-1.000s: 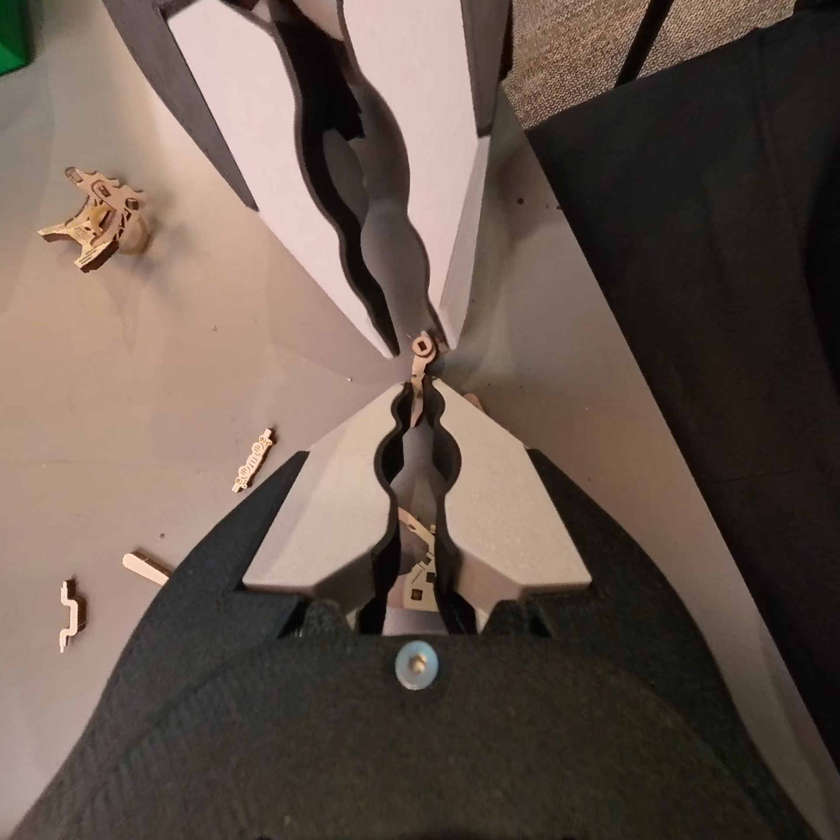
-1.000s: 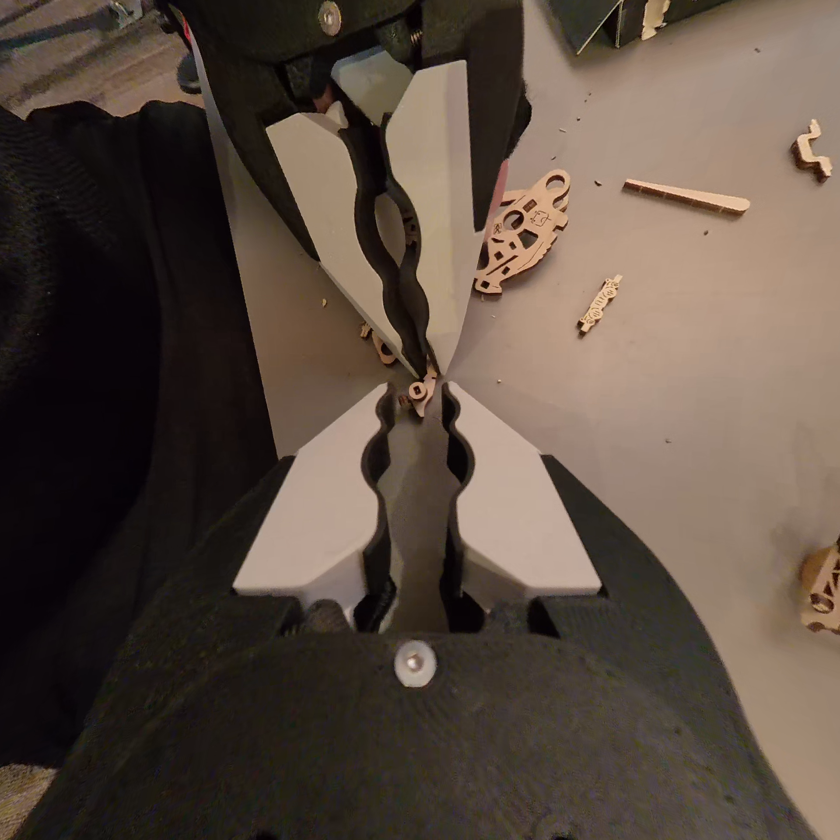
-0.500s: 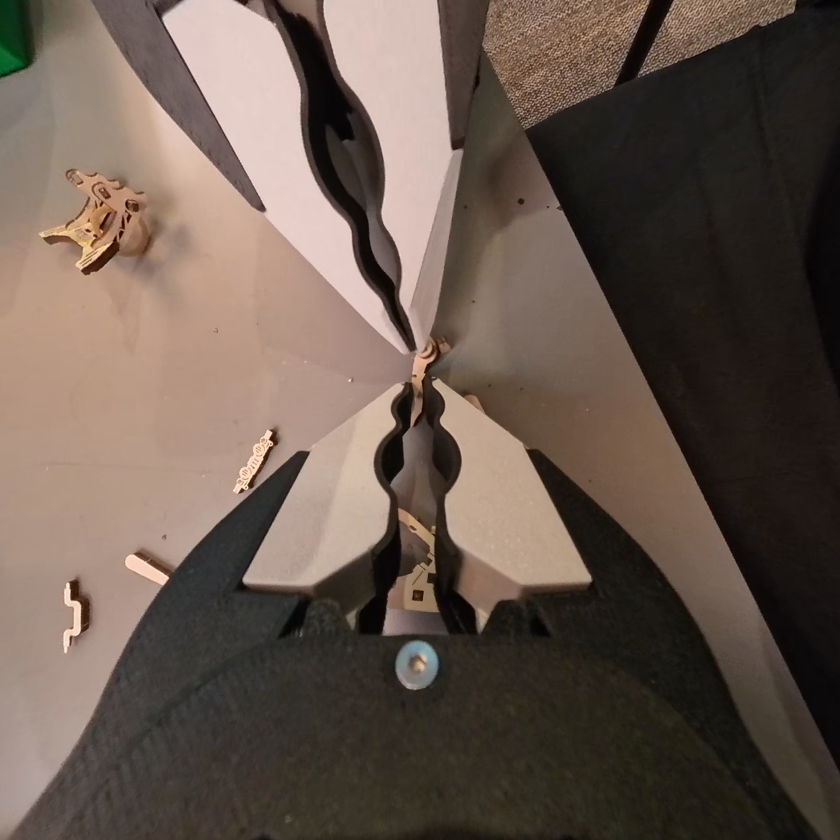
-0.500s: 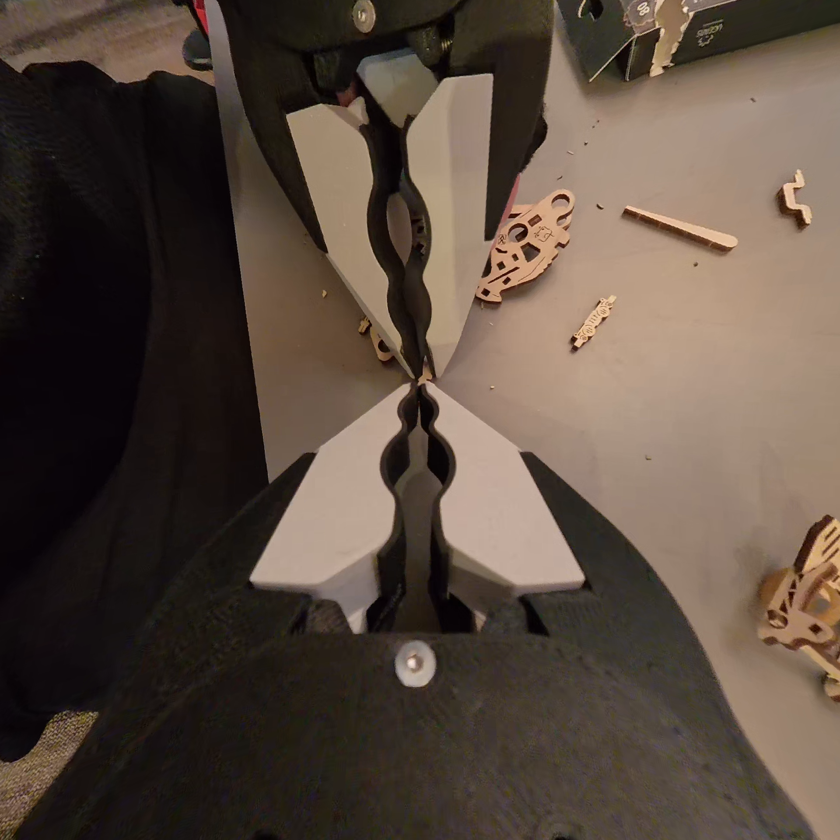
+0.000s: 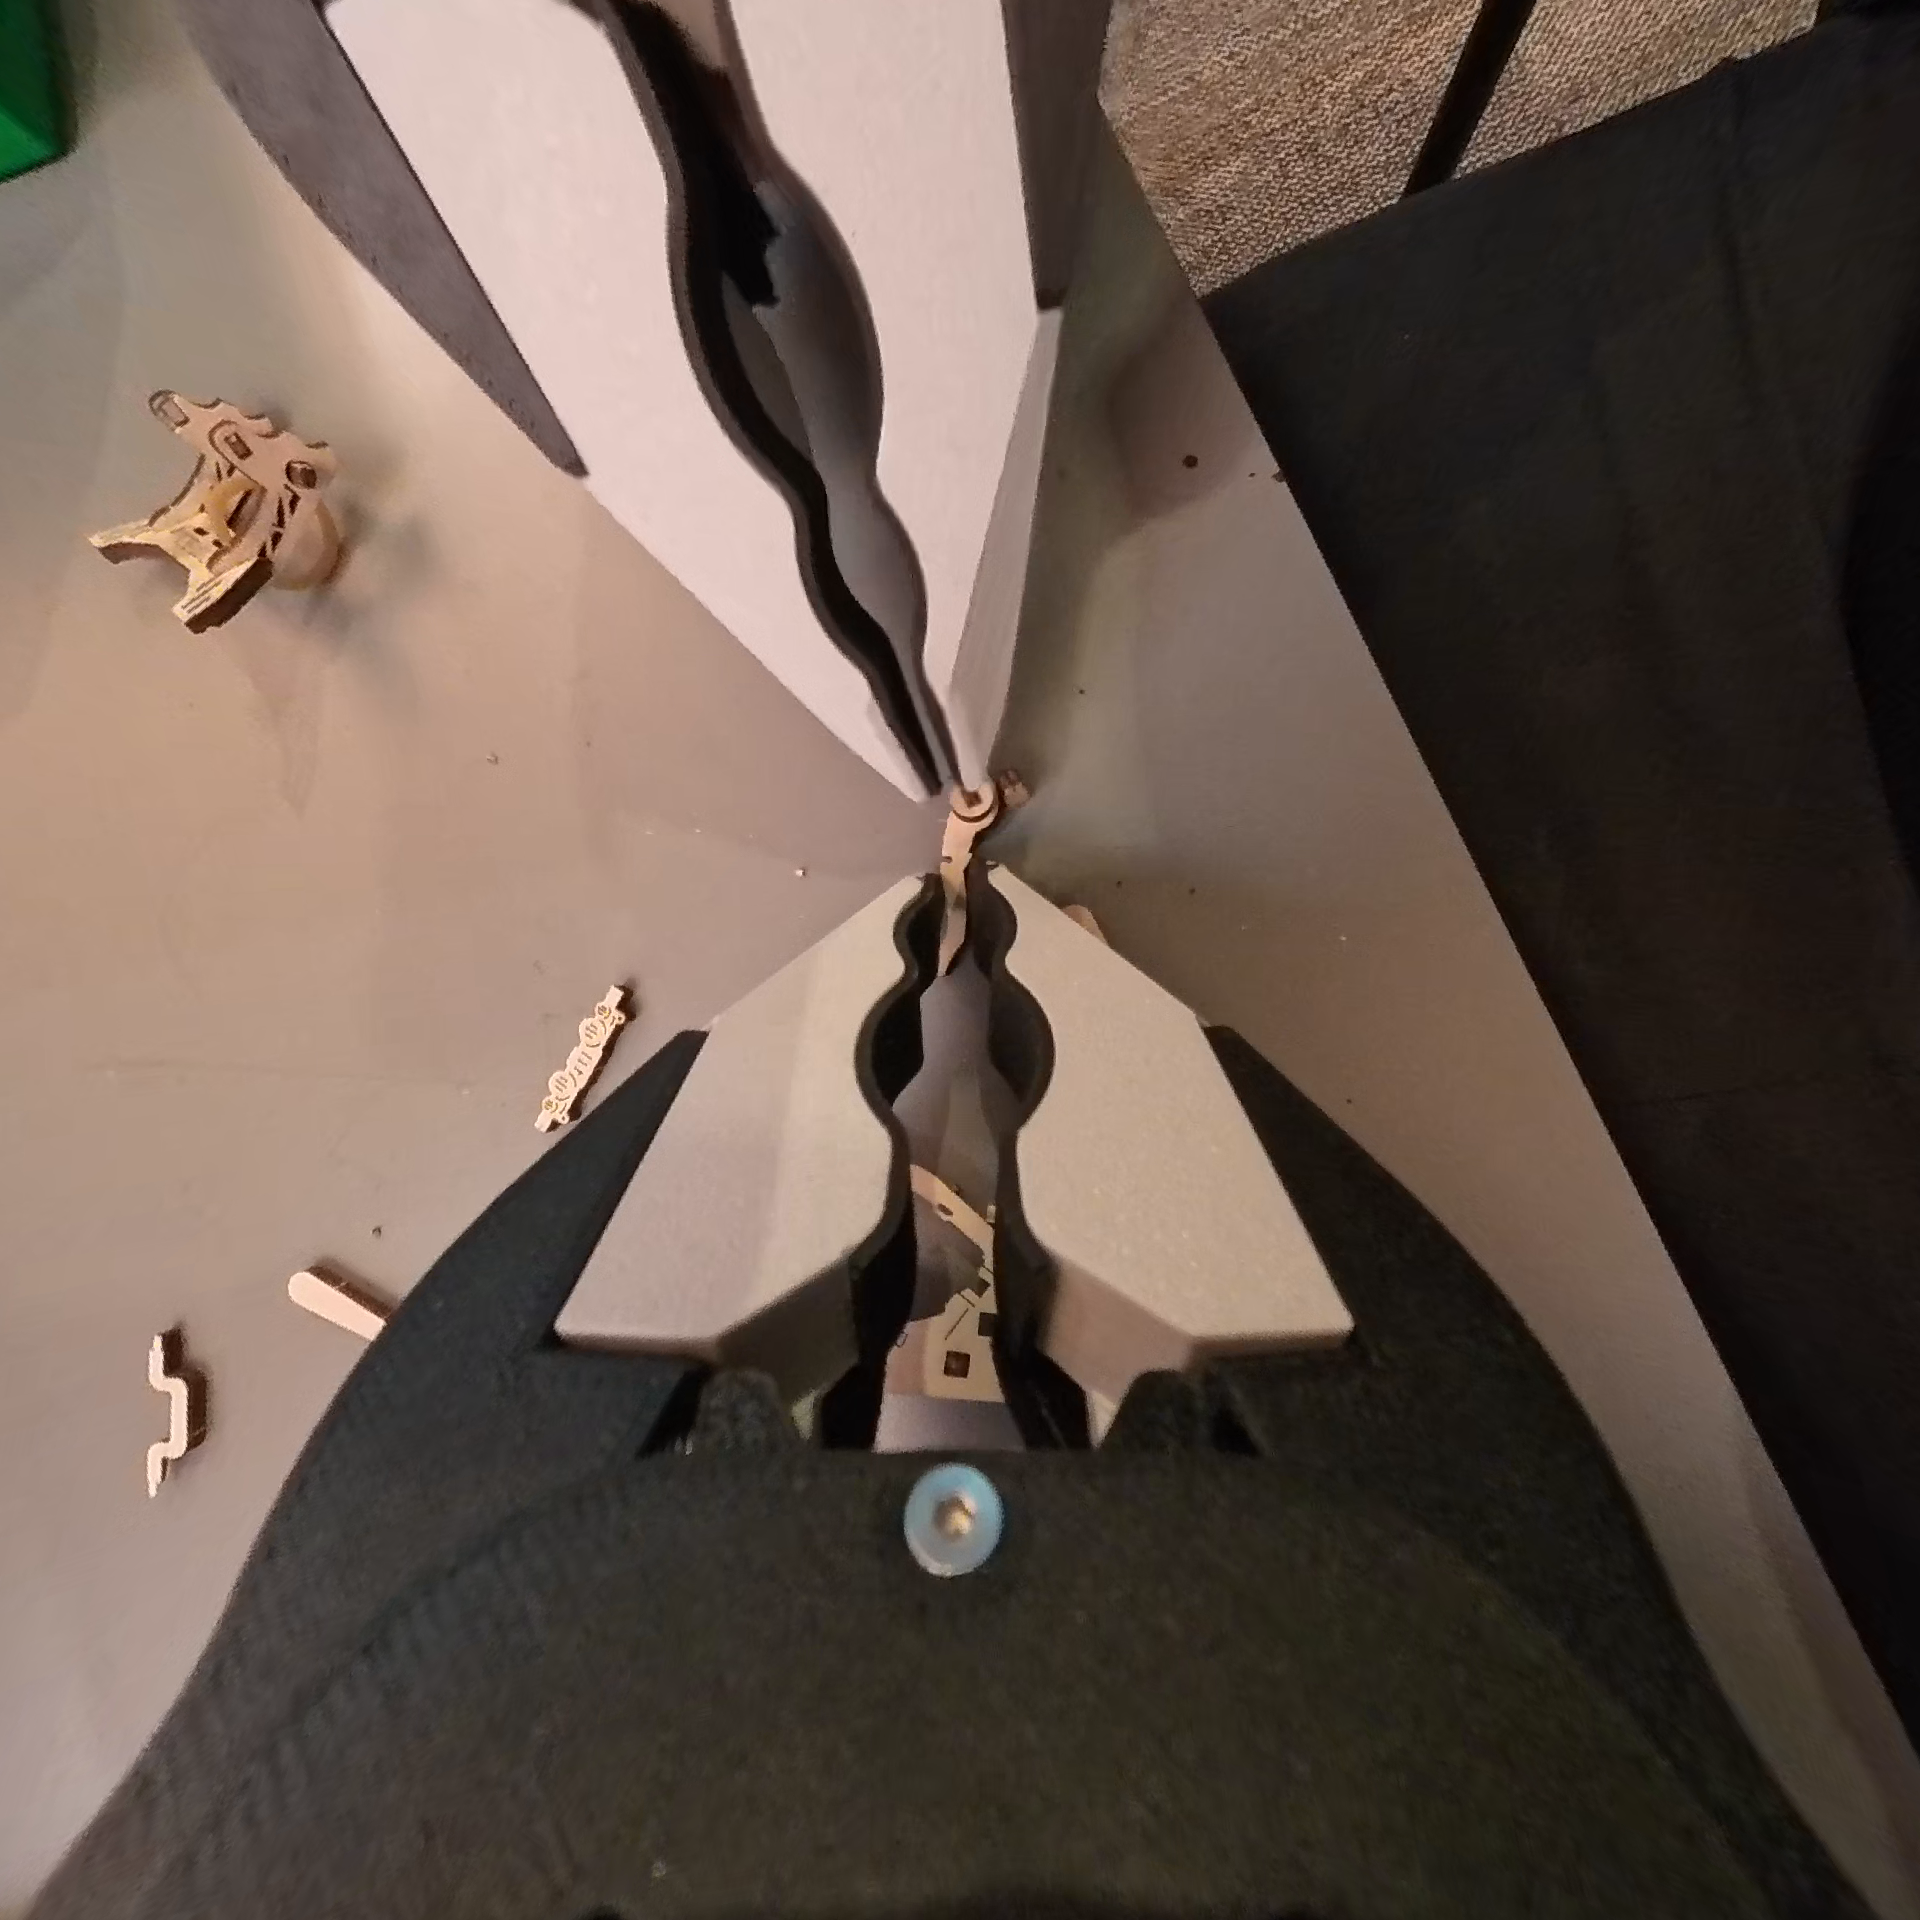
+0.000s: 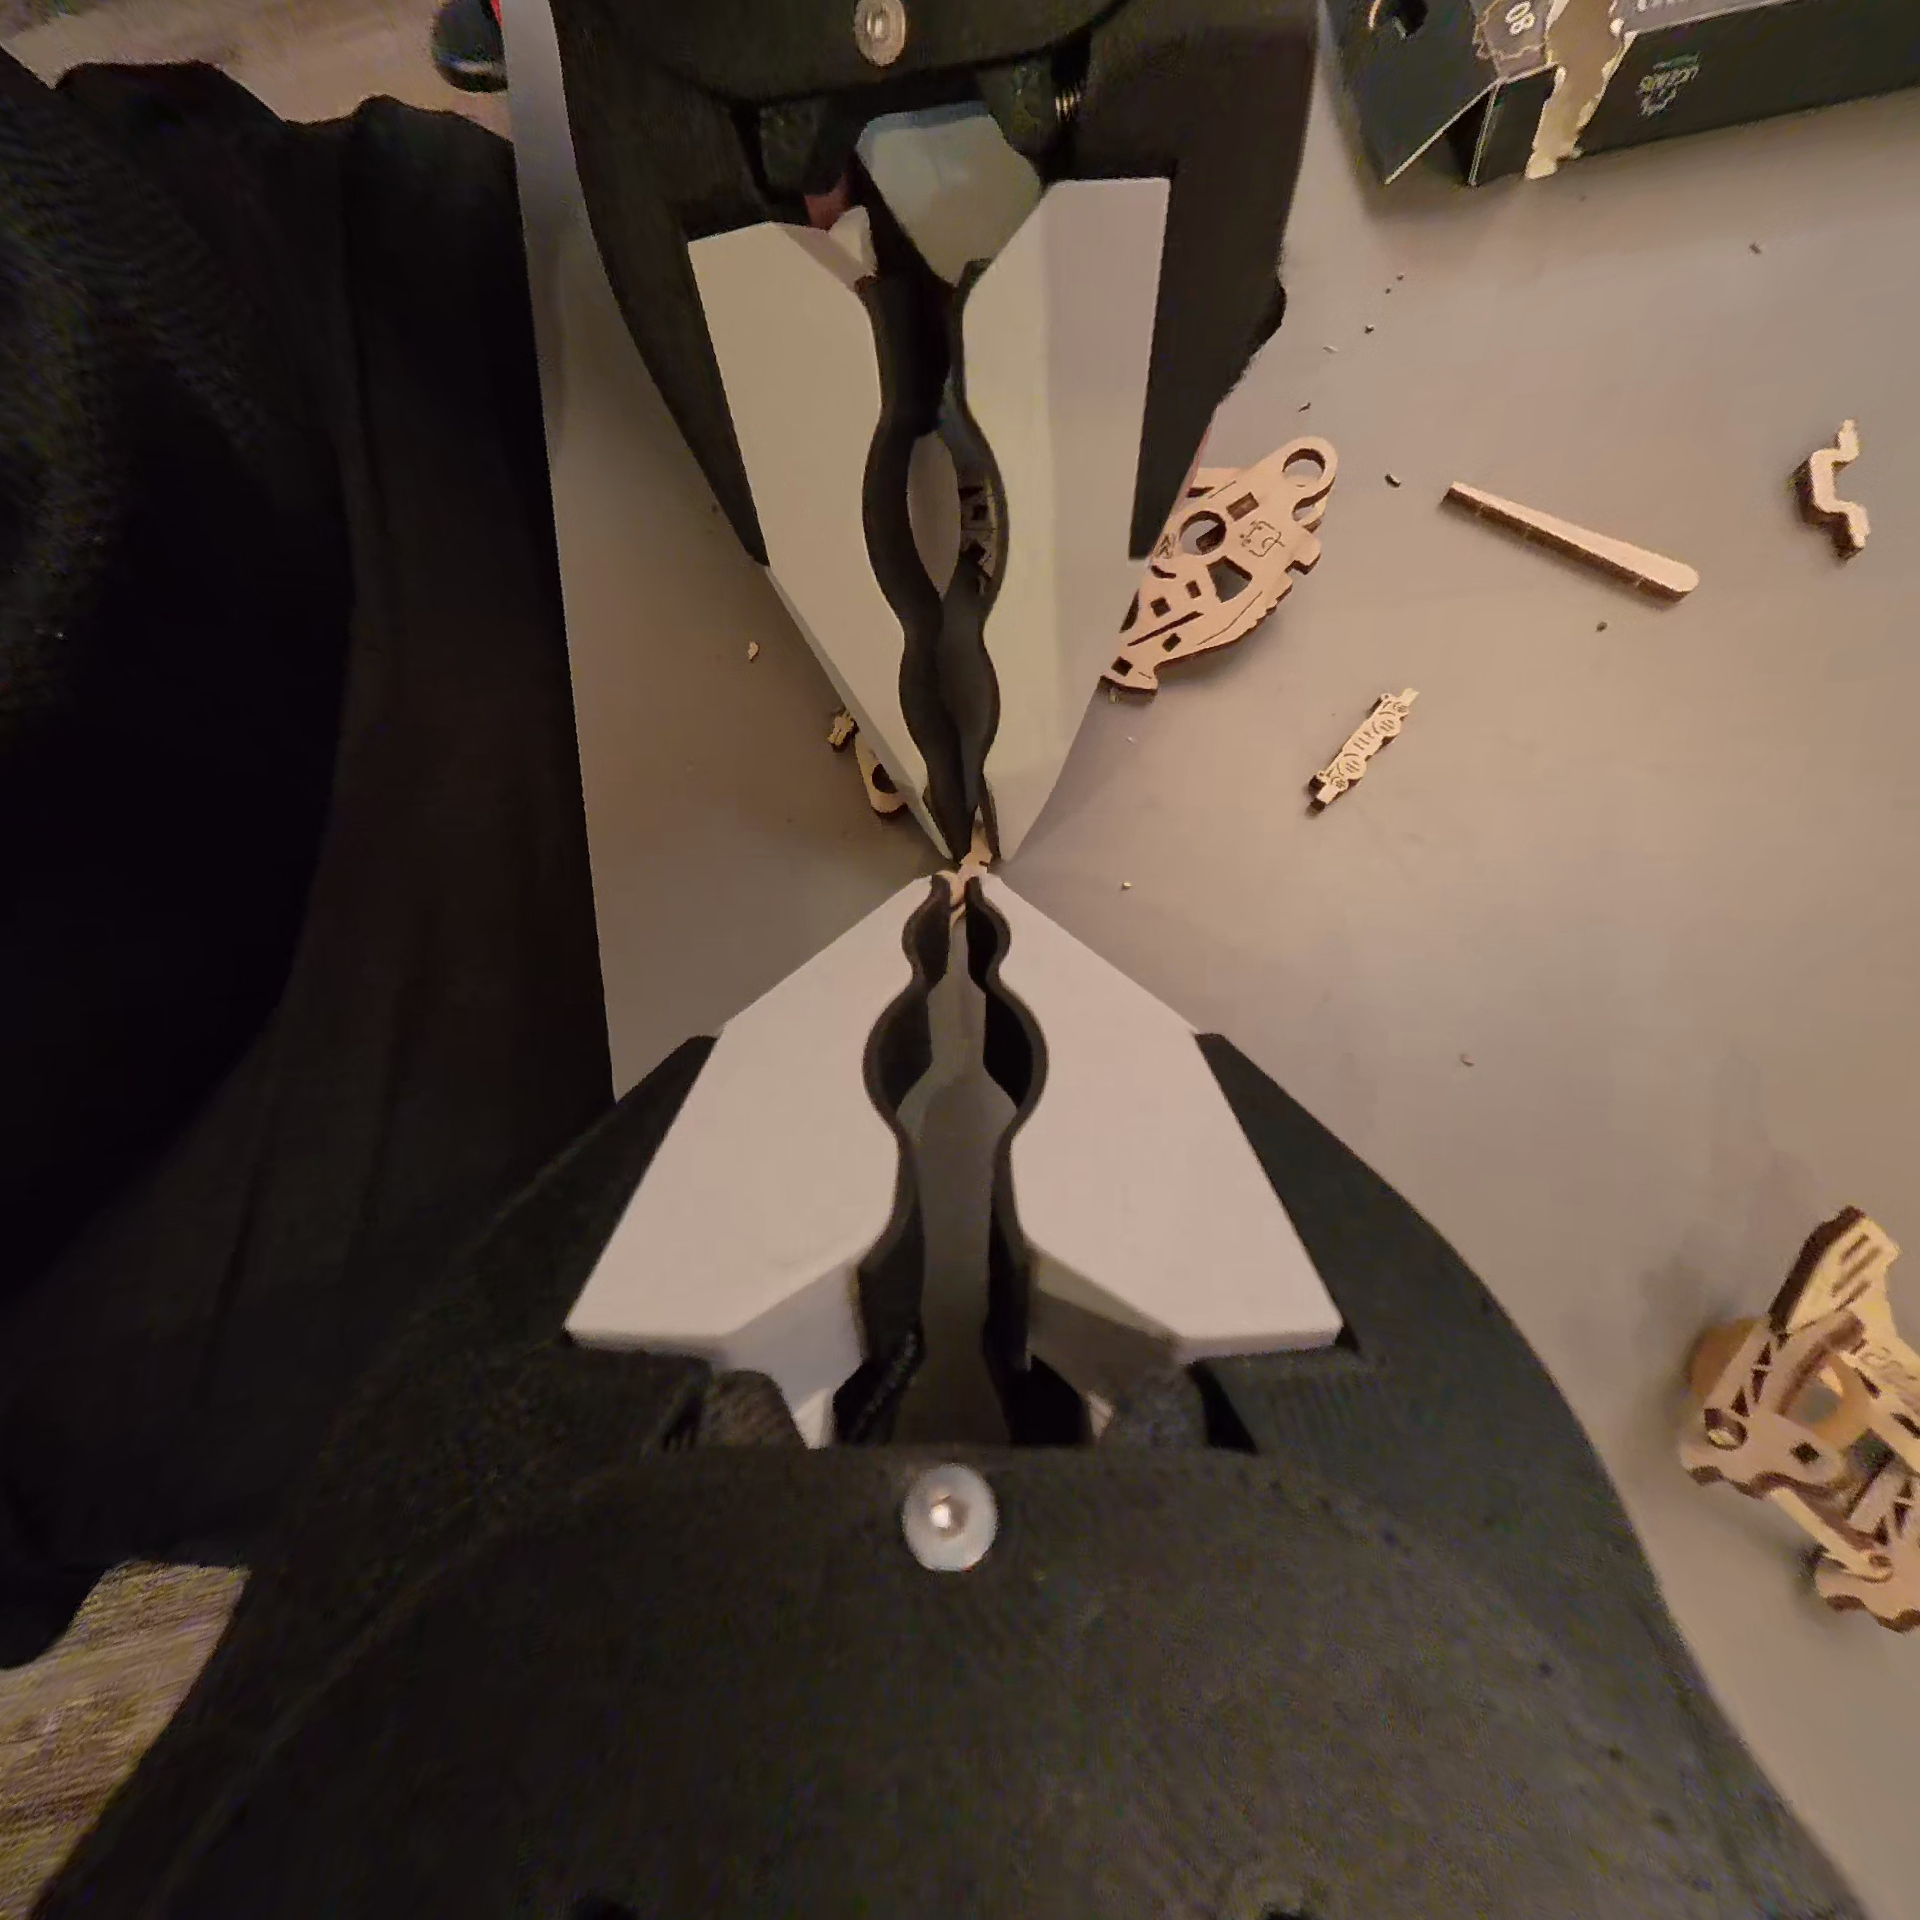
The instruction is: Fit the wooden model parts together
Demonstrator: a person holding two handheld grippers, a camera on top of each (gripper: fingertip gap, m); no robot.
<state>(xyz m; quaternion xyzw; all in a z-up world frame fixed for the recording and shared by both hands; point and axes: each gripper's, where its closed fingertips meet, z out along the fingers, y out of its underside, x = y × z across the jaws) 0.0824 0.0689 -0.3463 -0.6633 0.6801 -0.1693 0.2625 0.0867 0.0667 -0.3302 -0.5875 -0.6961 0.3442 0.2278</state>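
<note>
A thin wooden lever part (image 5: 961, 862) with a ring at its far end is held in the air between both grippers. My left gripper (image 5: 956, 899) is shut on its near end. My right gripper (image 5: 954, 774) comes in from the top of the left wrist view, tip to tip, and is shut on the ring end. In the right wrist view my right gripper (image 6: 961, 883) meets the left gripper (image 6: 971, 831), and only a sliver of the part (image 6: 975, 860) shows between the tips.
On the grey table (image 5: 312, 831) lie a partly built wooden assembly (image 5: 223, 520), an engraved strip (image 5: 585, 1060), a stick (image 5: 332, 1299) and a bracket (image 5: 171, 1413). A flat holed piece (image 6: 1216, 566) and a dark box (image 6: 1610, 73) lie beyond. Black cloth (image 5: 1610, 727) borders the table edge. My two grippers' fingertips are within a few centimetres of each other. The stick (image 5: 332, 1299) is about 15 cm from both grippers' fingertips. It turns up in the right wrist view (image 6: 1648, 566) as well.
My right gripper was open around the ring end a second ago and has shut on it. The left gripper has kept its hold and barely moved.
</note>
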